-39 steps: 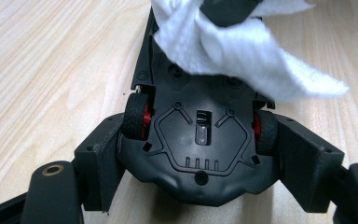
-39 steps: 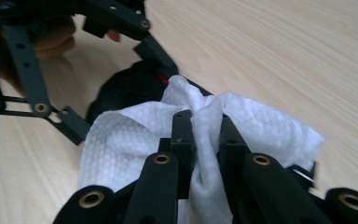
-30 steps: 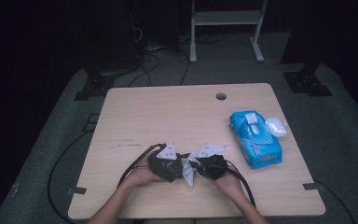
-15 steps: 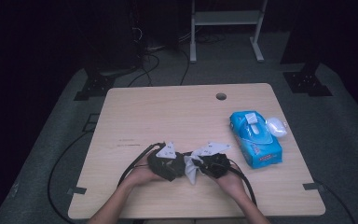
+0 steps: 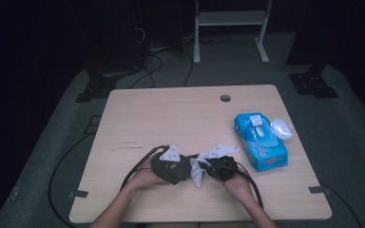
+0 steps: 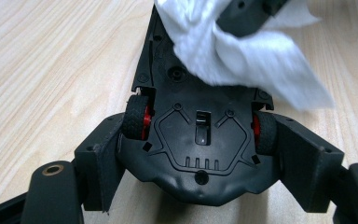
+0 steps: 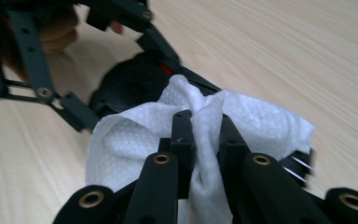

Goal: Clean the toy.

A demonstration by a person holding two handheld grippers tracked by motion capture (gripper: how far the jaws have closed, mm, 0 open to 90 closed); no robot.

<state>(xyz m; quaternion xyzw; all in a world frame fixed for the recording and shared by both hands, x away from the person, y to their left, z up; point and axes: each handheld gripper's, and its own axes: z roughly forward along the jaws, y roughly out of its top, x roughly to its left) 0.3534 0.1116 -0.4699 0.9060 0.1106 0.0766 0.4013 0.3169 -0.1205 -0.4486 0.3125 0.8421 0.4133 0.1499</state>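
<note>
Left hand-held gripper (image 6: 200,154) clamps upturned black plastic toy car (image 6: 198,140) w/ red-hubbed wheels; right hand-held gripper (image 7: 200,135) pinches crumpled white wipe (image 7: 242,121) vs its underside.

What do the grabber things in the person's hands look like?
Both are black, built from flat bars joined with brass-coloured rivets. The left gripper and the right gripper each carry a grey three-cornered plate on top. A black cable loops away from each one. The person's forearms are bare, with no sleeves showing.

Light wood-grain rectangular tabletop (image 5: 171,118), round cable hole (image 5: 225,98) near far edge; blue plastic wet-wipe pack (image 5: 260,147) lying flat at right, white rounded object (image 5: 281,128) just beside.
</note>
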